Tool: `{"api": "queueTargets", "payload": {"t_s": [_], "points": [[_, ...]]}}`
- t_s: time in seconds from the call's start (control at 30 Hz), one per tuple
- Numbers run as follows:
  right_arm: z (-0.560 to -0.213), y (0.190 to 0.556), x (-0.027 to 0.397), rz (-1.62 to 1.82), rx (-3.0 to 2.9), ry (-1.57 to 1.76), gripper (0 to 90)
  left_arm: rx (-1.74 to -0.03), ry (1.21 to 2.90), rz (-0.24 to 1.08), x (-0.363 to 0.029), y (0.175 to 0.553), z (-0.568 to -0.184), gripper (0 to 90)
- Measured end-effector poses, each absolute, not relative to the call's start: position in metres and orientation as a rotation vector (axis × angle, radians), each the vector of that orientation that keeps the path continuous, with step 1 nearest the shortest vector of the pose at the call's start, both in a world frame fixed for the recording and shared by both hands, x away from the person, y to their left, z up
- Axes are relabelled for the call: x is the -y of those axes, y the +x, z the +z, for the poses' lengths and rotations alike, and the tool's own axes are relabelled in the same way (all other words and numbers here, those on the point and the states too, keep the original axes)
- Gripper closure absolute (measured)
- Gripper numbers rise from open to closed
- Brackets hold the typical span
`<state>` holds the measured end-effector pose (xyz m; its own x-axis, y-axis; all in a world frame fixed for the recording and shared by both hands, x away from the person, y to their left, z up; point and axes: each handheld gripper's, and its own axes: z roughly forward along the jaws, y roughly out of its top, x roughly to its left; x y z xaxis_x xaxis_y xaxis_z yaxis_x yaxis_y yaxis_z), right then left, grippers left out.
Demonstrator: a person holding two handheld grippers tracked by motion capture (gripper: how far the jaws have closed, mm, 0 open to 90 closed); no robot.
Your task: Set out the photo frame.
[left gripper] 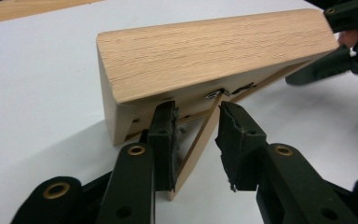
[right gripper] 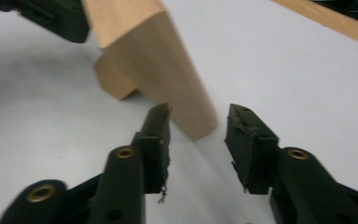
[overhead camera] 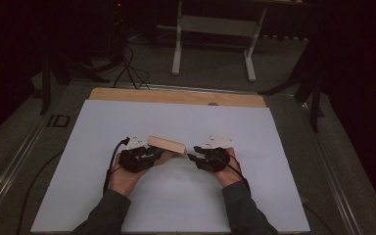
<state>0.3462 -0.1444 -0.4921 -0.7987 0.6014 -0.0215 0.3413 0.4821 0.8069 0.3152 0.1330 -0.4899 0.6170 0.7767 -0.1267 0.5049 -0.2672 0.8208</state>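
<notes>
White table sheet (overhead camera: pixel 176 205) holds a wooden block (overhead camera: pixel 166 144) tilted mid-sheet, left gripper (left gripper: pixel 198 140) at the block's left end with jaws straddling its thin underside panel, unclamped, right gripper (right gripper: pixel 198 140) open, straddling the block's right end.

"ID" marking on the floor (overhead camera: pixel 58 120) left of the table

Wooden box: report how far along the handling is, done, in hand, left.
Done: the wooden box is tipped on the white sheet, its underside toward the left tongs, which straddle a thin wooden flap; one pad touches it, the other stands clear. In hand: the right tongs are at the box's other end, jaws apart, nothing gripped. Left: probably closing both on the box; the goal is unclear.
</notes>
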Motion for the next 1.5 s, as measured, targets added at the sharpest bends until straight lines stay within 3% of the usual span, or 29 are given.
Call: {"api": "queueTargets", "payload": {"t_s": [0.43, 0.77, 1.5], "points": [[-0.492, 0.360, 0.140, 1.249, -2.328, 0.913, 88.8, -1.037, 1.953, 0.416, -0.132, 0.319, -0.493, 77.5], [-0.487, 0.368, 0.124, 1.306, -2.323, 0.926, 89.5, -1.053, 1.954, 0.425, -0.133, 0.321, -0.494, 88.4], [-0.488, 0.365, 0.121, 1.337, -2.349, 0.916, 89.5, -1.056, 1.950, 0.433, -0.127, 0.322, -0.492, 89.3]]}}
